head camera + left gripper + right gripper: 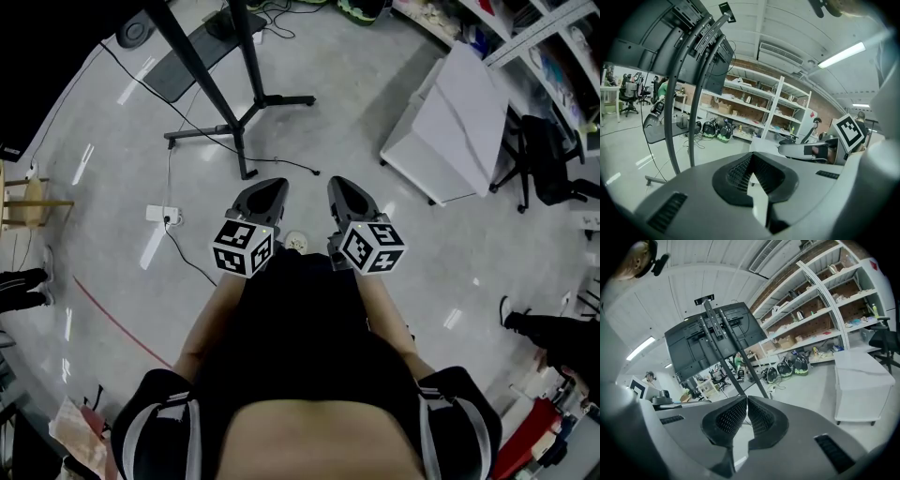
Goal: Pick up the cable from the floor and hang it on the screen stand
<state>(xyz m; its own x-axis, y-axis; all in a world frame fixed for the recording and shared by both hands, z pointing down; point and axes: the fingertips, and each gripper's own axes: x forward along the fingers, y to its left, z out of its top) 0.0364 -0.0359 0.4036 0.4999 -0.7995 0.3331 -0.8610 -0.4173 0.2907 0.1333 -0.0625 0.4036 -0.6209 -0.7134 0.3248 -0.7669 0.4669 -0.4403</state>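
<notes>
**Tools.** Your left tool point(266, 186) and right tool point(343, 184) are both closed with nothing between the jaws. Each gripper view shows the ribbed pads meeting at the tips. You hold them side by side, pointing toward the screen stand point(239, 112).

**Cable.** A thin black cable point(170, 178) lies on the floor. It runs from the near foot of the screen stand to a white power strip point(162, 216) just on your side of that foot, then trails on toward you. No tool touches it.

**Handling, as judged.**
- The cable looks light, limp and narrow.
- Expect it to sag on both sides of the grip and to slip if pinched loosely.
- It may be plugged in at the strip, so it could pull back when lifted.
- Take hold on a slack run away from the strip, across the cable, with the pads fully over it.

**Views.**
- Only the head view shows the floor, the cable and the stand's feet.
- The right gripper view shows what the head view cuts off: the screen point(710, 341) seen from behind on the stand's posts, with the mounting rails where a loop could hang.
- The left gripper view shows the curved posts point(677, 103) close up and the right tool's marker cube point(851, 131). It shows none of the cable you are after.
</notes>
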